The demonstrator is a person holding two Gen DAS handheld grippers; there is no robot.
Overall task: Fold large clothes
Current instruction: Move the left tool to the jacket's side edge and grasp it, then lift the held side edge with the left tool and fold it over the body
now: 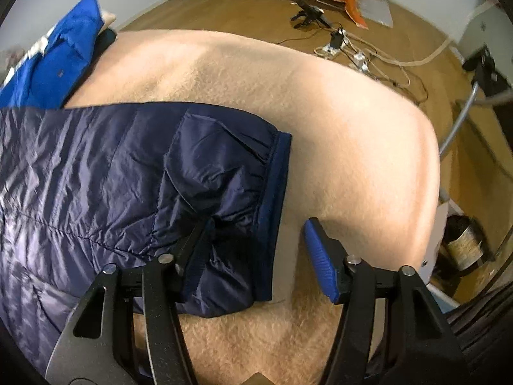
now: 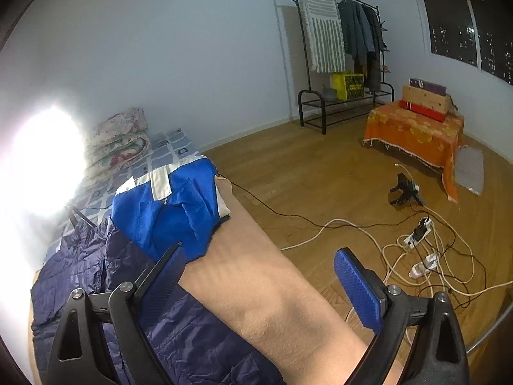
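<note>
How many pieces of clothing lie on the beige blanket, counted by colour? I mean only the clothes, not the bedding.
Navy blue: 1, the puffer jacket
Bright blue with white trim: 1, the folded garment
Total: 2, both lying on the beige blanket

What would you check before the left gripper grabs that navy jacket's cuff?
1. Cuff lies between the fingers of the left gripper: ok.
2. Pads pressing on the cuff: not ok; the right-hand pad stands clear of it.
3. Jacket flat on the beige blanket: ok.
4. Right gripper open and empty: ok.
5. Blue garment clear of the jacket: not ok, it overlaps the jacket.
6. Whole jacket spread flat: cannot tell.
</note>
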